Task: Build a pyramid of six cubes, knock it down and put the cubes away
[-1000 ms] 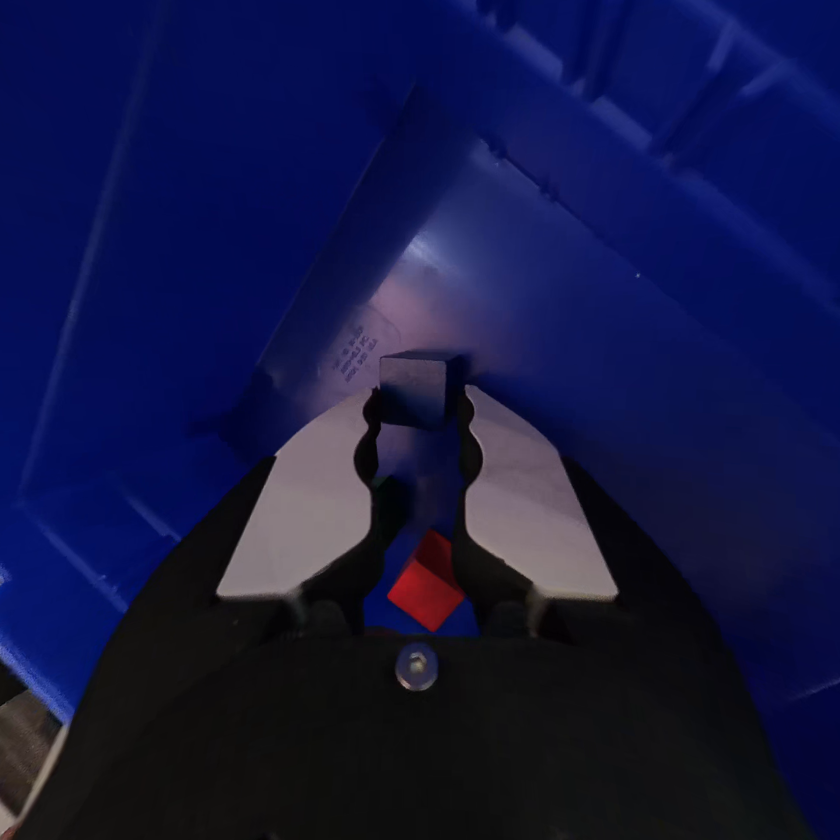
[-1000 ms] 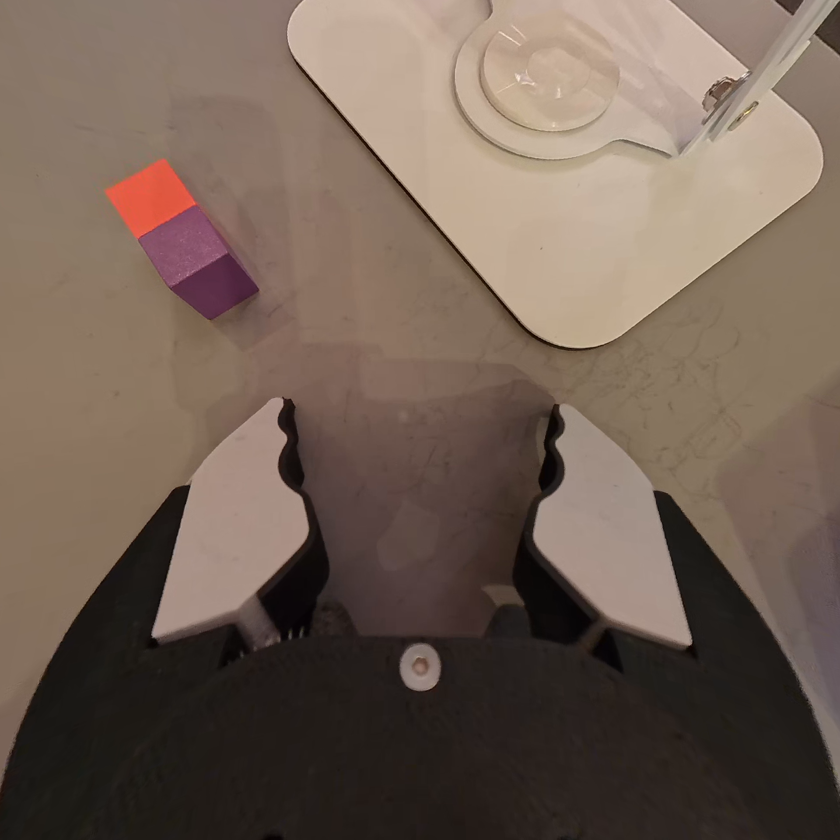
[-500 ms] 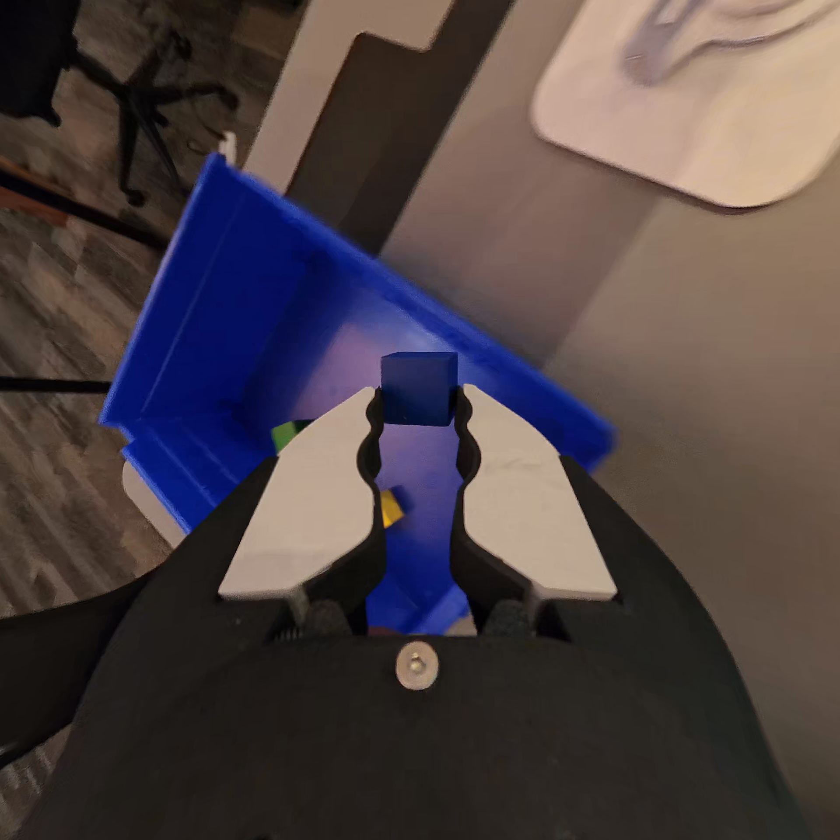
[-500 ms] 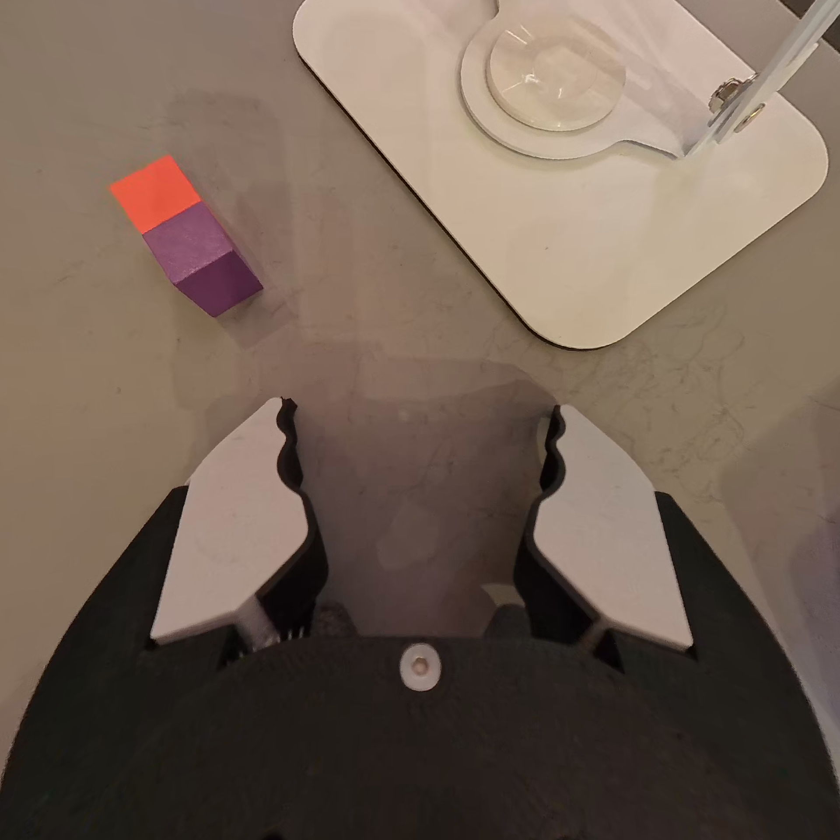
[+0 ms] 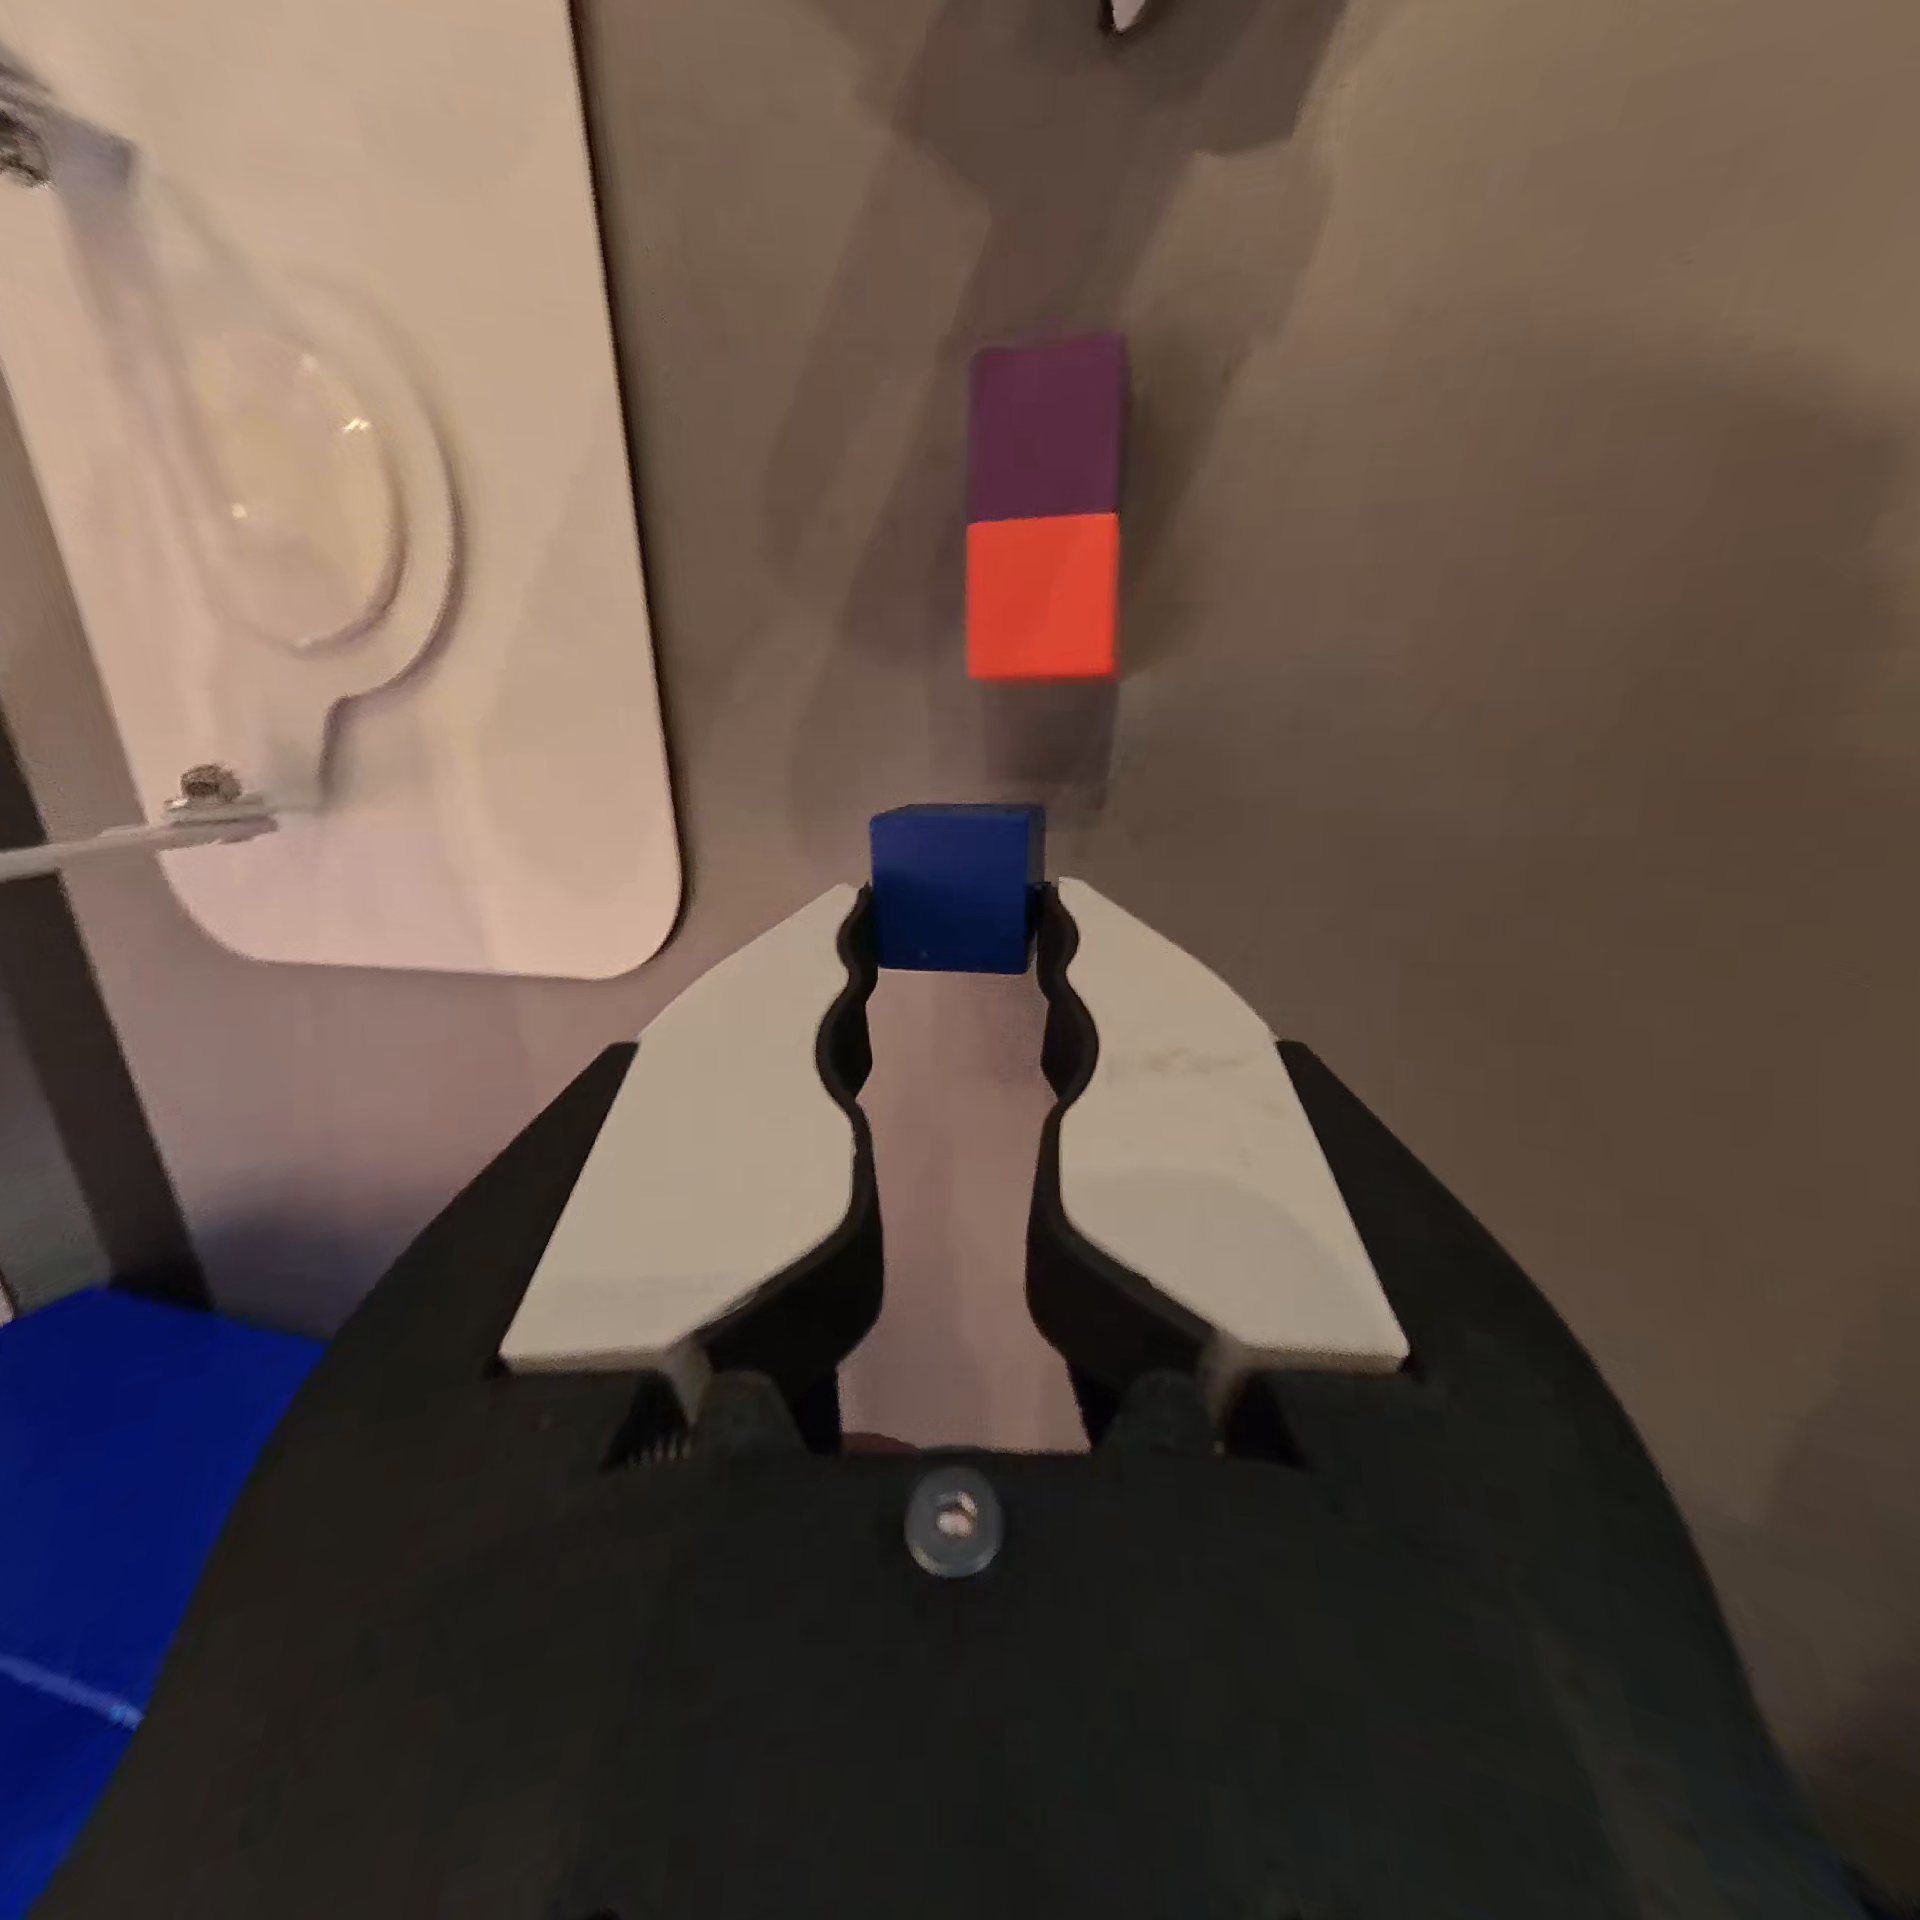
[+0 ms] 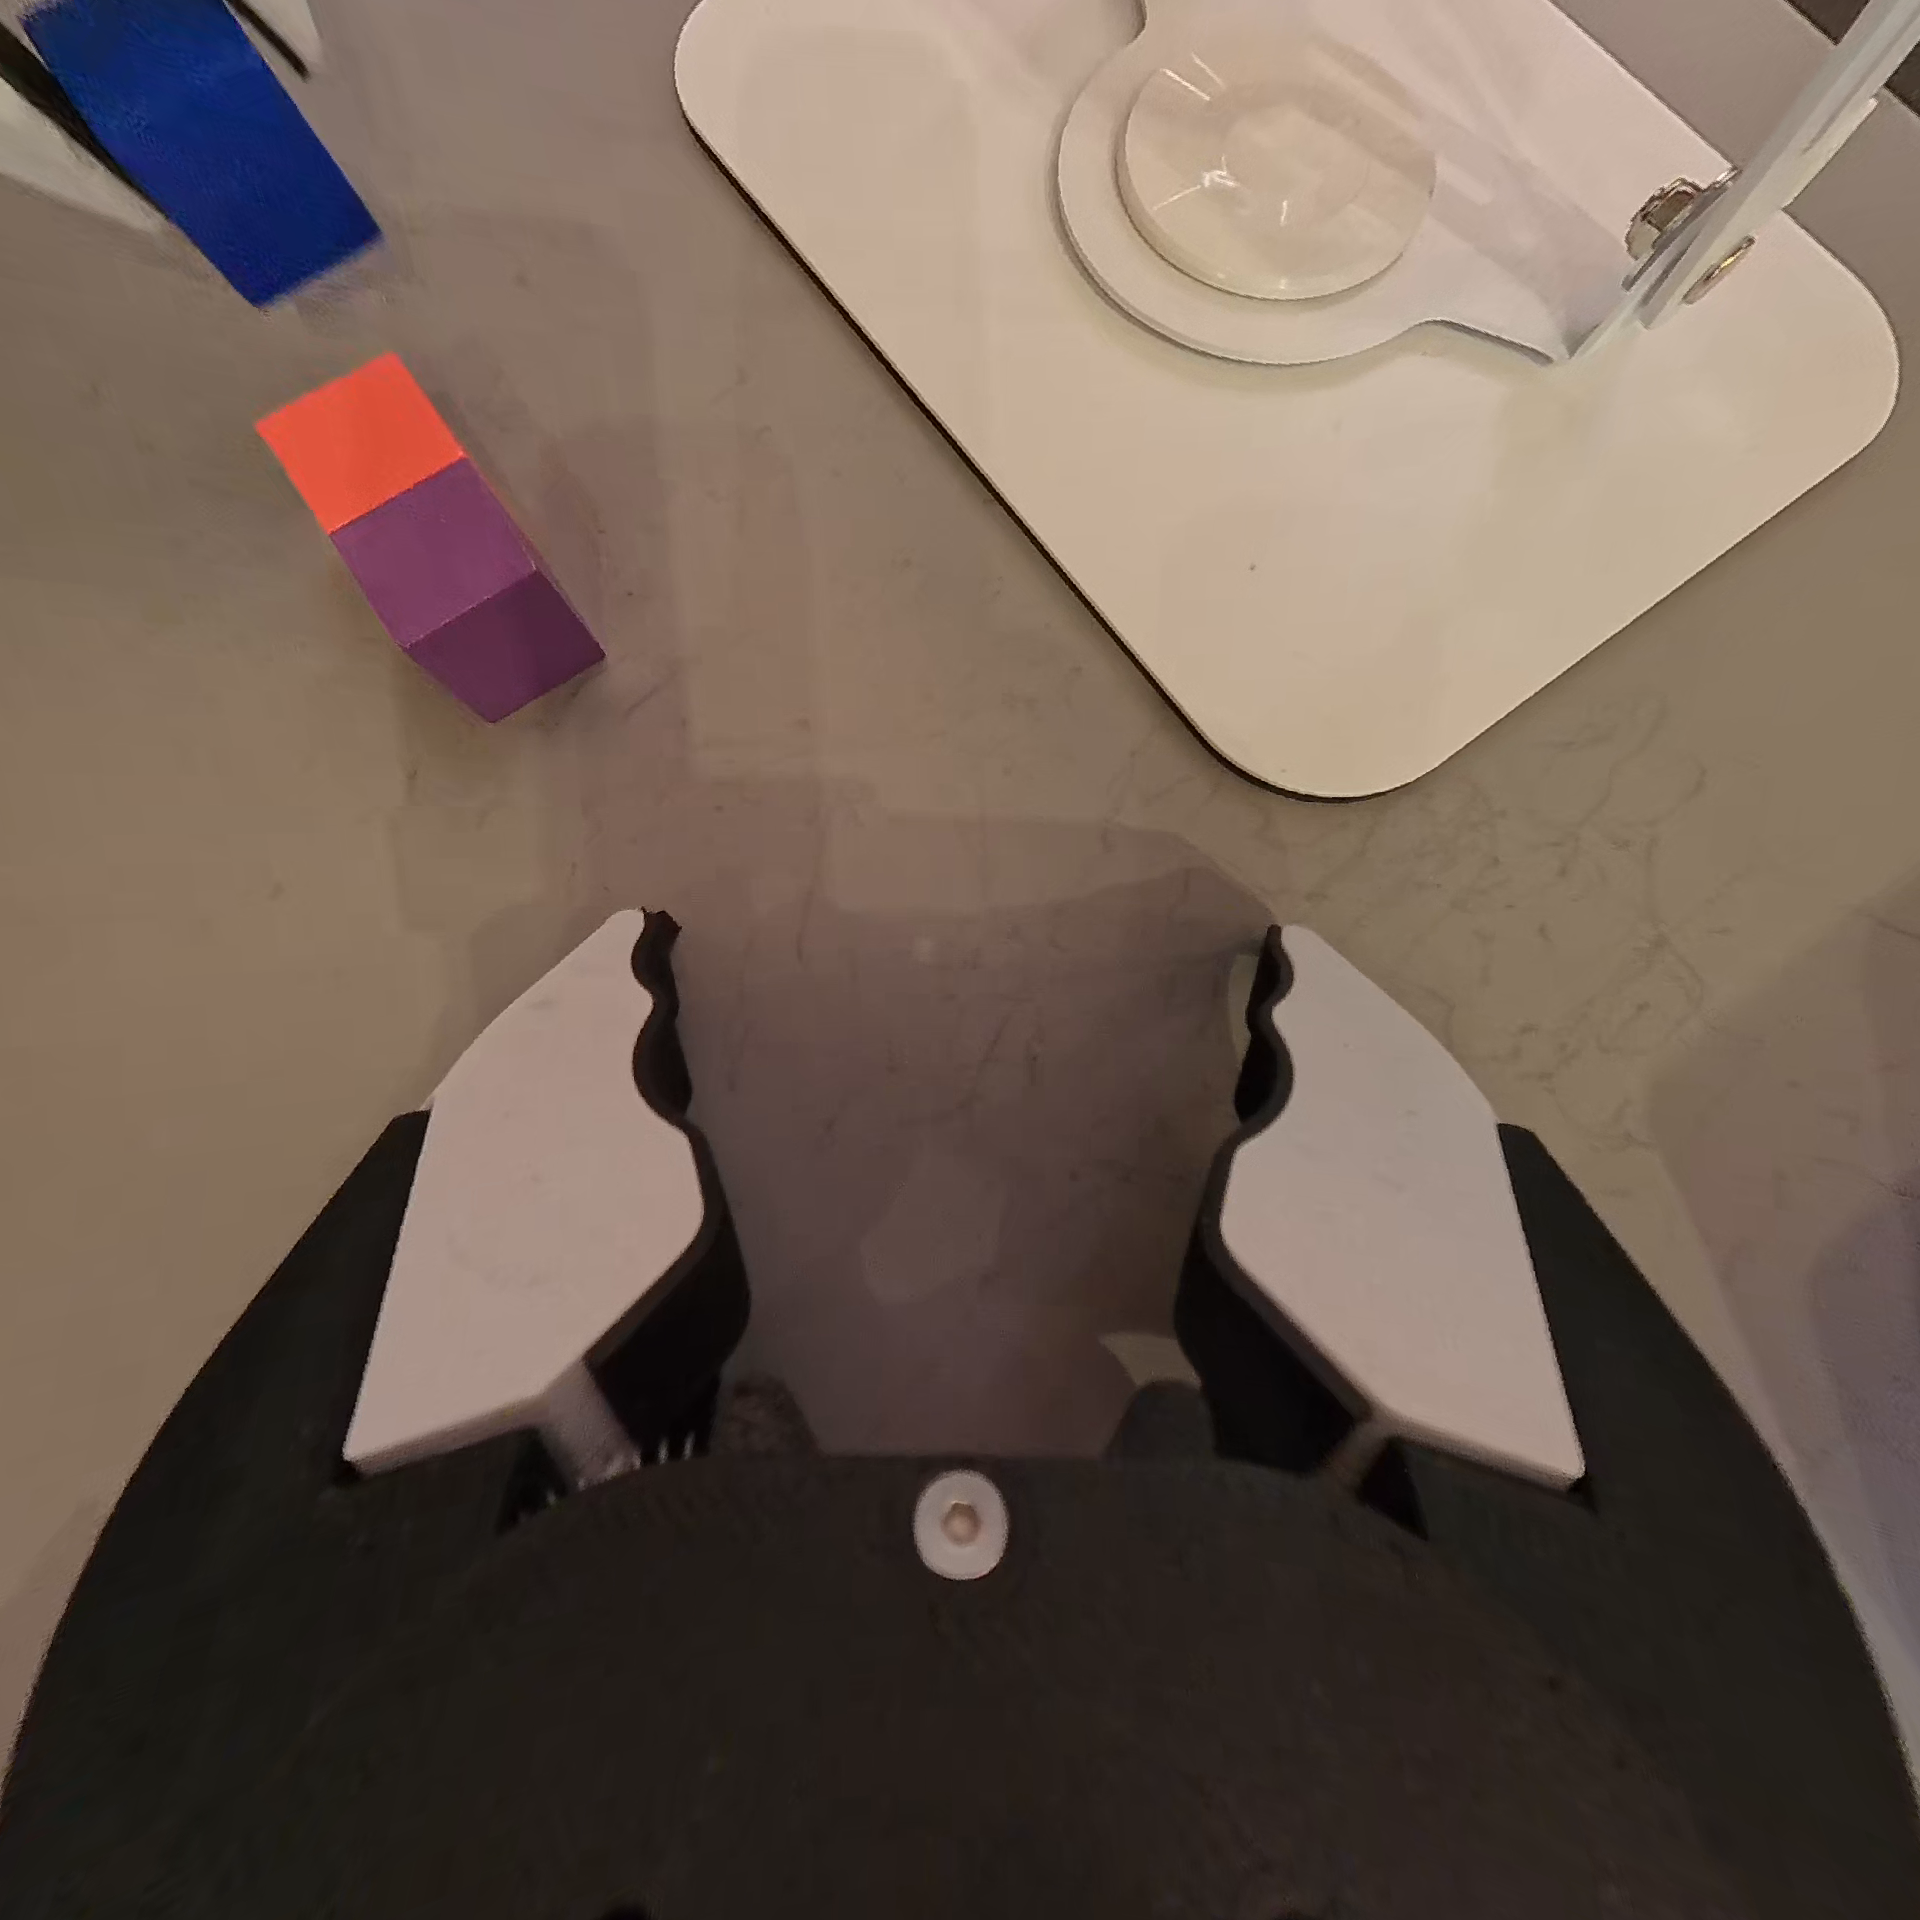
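Blue cube (image 5: 954, 902): clamped at the very tips of the left gripper (image 5: 956, 925), both dark pads pressed against its side faces, and carried clear of the grey table (image 5: 1507, 727). Its front half projects beyond the fingertips.

Orange cube (image 5: 1042, 596) and purple cube (image 5: 1047, 426): both resting on the table ahead of the left gripper, face to face and touching, forming a short row. The orange one is the nearer to the held blue cube, with a stretch of bare table showing between them. In the right wrist view the same pair, orange (image 6: 358, 436) and purple (image 6: 468, 592), sits to the upper left, well apart from the right gripper.

Right gripper (image 6: 961, 945): fingers spread wide with only bare table visible between them, nothing grasped. It hangs over the table near the corner of the white base plate (image 6: 1351, 582).

White base plate: flat on the table, carrying a clear round dome (image 6: 1278, 187) and a thin white bracket (image 6: 1766, 166) rising from it. In the left wrist view it lies to the left of the held cube.

Blue bin (image 5: 135, 1558): a portion shows at the lower left of the left wrist view, beside the gripper body; another blue corner (image 6: 197, 145) appears at the top left of the right wrist view. Its contents cannot be seen.
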`<state>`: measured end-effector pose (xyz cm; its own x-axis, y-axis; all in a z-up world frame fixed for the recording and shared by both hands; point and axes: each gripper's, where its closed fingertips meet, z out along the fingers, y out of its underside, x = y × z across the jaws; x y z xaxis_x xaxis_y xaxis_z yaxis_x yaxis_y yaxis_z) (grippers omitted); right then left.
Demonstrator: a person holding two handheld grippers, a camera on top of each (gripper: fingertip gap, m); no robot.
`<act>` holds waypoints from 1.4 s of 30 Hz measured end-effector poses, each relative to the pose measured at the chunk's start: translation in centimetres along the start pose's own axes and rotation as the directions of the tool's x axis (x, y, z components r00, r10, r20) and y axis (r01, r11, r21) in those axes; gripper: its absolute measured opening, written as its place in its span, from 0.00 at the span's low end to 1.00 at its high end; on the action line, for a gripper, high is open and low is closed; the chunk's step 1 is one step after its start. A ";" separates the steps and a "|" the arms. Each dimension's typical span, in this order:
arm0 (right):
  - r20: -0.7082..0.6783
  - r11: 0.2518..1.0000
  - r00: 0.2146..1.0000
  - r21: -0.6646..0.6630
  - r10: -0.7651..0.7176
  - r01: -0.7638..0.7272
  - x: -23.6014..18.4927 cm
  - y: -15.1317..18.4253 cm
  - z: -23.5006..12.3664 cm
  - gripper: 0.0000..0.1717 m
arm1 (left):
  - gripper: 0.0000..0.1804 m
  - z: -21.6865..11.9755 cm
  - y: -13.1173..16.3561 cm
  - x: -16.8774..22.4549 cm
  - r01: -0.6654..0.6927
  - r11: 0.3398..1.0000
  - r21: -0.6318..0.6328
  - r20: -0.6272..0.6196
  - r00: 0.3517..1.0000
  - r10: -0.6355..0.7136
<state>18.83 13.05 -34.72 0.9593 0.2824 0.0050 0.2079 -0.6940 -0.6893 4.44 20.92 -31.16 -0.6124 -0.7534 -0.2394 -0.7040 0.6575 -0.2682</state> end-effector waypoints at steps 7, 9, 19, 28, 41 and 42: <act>0.001 1.000 1.000 0.000 -0.001 0.001 0.0 0.0 0.0 0.62 | 0.16 2.2 -0.4 1.2 0.041 0.999 0.007 -0.069 0.997 -0.041; 0.001 1.000 1.000 0.000 -0.001 0.001 0.0 0.0 0.0 0.62 | 0.16 2.7 -0.3 1.4 0.036 0.999 -0.004 -0.079 0.996 -0.036; 0.002 1.000 1.000 -0.001 -0.002 0.002 0.0 0.0 0.0 0.62 | 0.26 1.7 -0.6 1.5 0.067 0.997 0.038 -0.113 0.992 -0.062; 0.003 1.000 1.000 -0.001 -0.003 0.003 -0.1 0.0 0.0 0.62 | 0.16 2.1 0.3 1.5 0.061 0.998 0.006 -0.125 0.990 -0.060; 0.003 1.000 1.000 -0.001 -0.003 0.003 -0.1 0.0 0.0 0.62 | 0.20 2.6 -0.1 1.7 0.065 0.998 0.000 -0.114 0.991 -0.064; 0.003 1.000 1.000 -0.001 -0.003 0.003 -0.1 0.0 0.0 0.62 | 0.22 2.6 -0.1 1.6 0.069 0.998 0.000 -0.111 0.991 -0.068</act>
<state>18.77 13.02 -34.73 0.9582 0.2861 0.0050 0.2107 -0.6936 -0.6889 4.47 19.70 -33.89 -0.5990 -0.7924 -0.1154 -0.7446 0.6042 -0.2838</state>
